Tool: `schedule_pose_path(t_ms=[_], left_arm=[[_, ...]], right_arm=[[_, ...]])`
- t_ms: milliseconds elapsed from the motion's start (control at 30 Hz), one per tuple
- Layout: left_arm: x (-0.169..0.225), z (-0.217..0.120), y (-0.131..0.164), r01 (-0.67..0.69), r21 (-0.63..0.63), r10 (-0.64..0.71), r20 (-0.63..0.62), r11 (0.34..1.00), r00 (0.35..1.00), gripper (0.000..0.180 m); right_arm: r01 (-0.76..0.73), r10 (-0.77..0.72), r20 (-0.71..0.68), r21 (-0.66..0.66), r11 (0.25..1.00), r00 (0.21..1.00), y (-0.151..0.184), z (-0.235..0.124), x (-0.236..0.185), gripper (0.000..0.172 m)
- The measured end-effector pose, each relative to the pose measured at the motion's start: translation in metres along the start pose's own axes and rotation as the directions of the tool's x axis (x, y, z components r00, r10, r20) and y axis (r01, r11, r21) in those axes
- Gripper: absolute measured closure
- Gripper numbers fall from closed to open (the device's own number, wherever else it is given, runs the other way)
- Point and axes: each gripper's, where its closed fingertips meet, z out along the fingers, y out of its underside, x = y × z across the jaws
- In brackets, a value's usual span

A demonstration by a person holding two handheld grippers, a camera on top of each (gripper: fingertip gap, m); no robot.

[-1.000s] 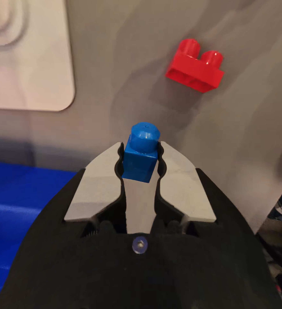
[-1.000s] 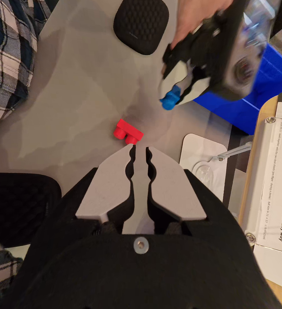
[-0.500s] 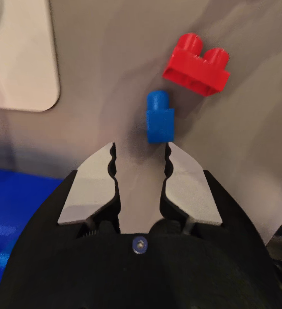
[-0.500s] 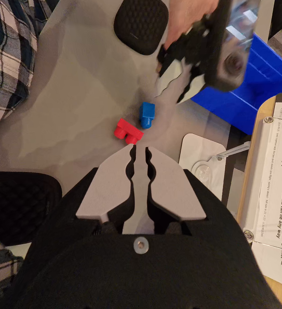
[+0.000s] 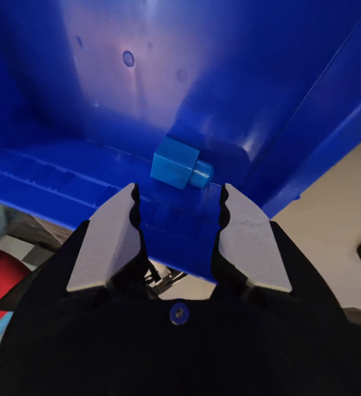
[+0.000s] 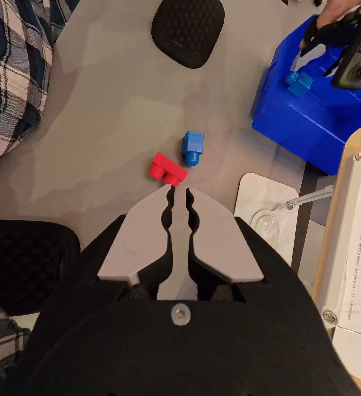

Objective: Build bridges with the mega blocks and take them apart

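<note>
In the left wrist view my left gripper (image 5: 179, 184) is open wide and empty over the blue bin (image 5: 111, 85). A blue one-stud block (image 5: 175, 162) lies on its side in the bin just beyond my fingertips, apart from both pads. The right wrist view shows that gripper (image 6: 312, 70) over the bin (image 6: 303, 128) and that block (image 6: 299, 83). My right gripper (image 6: 179, 188) hovers over the grey table with only a narrow gap between its jaws and nothing in it. A red two-stud block (image 6: 167, 169) lies just ahead of its left fingertip. Another blue one-stud block (image 6: 193, 147) lies beside it.
A black pad (image 6: 188, 32) lies at the far side and another (image 6: 21, 263) at the near left. A white plate (image 6: 265, 205) and a wooden board with a printed sheet (image 6: 357, 235) are on the right. A person in plaid (image 6: 10, 75) is at the left. The tips of one gripper are about 45 cm away from the tips of the other. Between my right fingertips and the red two-stud block (image 6: 167, 169) there is roughly 15 cm.
My left gripper let go of the blue block, which dropped onto the table beside the red one. It opened wider and swung over to the blue bin. My right gripper stayed put.
</note>
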Motion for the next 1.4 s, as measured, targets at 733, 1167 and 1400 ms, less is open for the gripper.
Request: schedule_pose_path(t_ms=[733,1167,1400], left_arm=[[0.048,-0.054,-0.041,0.143,0.186,-0.145,-0.001,0.972,0.989,0.112],[0.19,-0.1,-0.155,0.475,0.552,-0.378,-0.288,0.685,0.88,0.112],[0.193,-0.081,-0.181,0.589,0.566,-0.459,-0.372,0.577,0.807,0.112]], right_arm=[[-0.014,0.014,0.03,0.014,1.0,0.999,0.003,0.004,0.0,0.162],[-0.001,0.001,0.022,-0.004,1.0,1.0,0.001,0.004,-0.004,0.163],[0.003,-0.003,0.024,-0.001,1.0,1.0,0.0,0.002,-0.005,0.163]])
